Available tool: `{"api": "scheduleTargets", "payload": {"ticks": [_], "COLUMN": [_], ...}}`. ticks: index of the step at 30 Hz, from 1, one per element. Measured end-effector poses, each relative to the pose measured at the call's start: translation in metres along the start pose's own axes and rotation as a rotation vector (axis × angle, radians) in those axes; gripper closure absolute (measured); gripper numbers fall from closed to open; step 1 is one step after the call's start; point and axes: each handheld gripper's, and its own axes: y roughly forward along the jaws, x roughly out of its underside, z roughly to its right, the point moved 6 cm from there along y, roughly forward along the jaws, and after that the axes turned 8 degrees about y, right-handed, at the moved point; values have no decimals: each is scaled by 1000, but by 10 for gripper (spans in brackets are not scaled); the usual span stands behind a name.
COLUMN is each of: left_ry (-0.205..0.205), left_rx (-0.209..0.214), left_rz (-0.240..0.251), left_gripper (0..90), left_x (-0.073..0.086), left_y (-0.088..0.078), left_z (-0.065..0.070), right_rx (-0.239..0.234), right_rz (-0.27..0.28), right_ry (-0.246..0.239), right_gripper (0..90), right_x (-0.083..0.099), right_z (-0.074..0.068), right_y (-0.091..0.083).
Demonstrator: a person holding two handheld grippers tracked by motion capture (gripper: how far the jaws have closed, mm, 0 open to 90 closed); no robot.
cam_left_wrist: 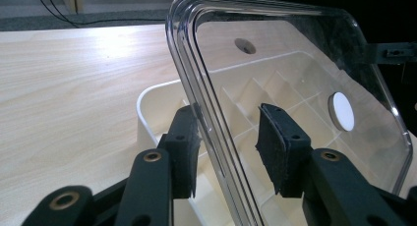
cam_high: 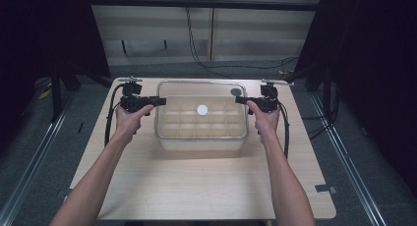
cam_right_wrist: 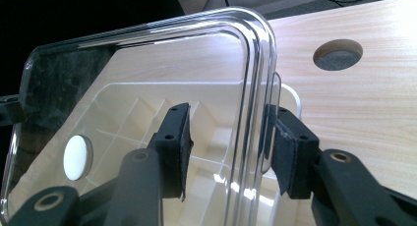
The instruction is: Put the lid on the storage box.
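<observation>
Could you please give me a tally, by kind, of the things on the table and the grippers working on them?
Clear lid with a white disc at its middle: 1
White divided bin under the lid: 1
Black grippers, left gripper and right gripper, jaws open either side of the lid's edge: 2
Total: 4

We cannot tell whether the clear lid (cam_high: 201, 108) rests on the white box (cam_high: 201, 143) or hangs just above it. Its near edge leaves the bottom of both gripper views. Glare blurs the box's inner dividers (cam_left_wrist: 275, 88).
</observation>
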Motion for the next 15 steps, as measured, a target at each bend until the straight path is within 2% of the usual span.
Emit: {"api": "scheduleTargets", "payload": {"ticks": [3, 7, 11, 14, 15], "left_ry": [-4, -18, -27, -19, -26], "left_rx": [-21, -9, -12, -27, -16], "left_rz": [-20, -28, -42, -59, -55], "left_gripper": [601, 601, 600, 607, 607], "left_x": [3, 5, 8, 11, 11], "left_y": [4, 8, 12, 14, 16], "left_z": [-3, -6, -10, -12, -12], "right_rx": [13, 21, 33, 48, 48], "right_rz": [-4, -10, -20, -27, -28], "right_ry": [-7, -4, -2, -7, -7], "right_gripper": [545, 543, 540, 538, 537], "right_x": [0, 1, 2, 2, 2], "right_z": [1, 3, 6, 8, 9], "right_y": [1, 4, 6, 8, 8]}}
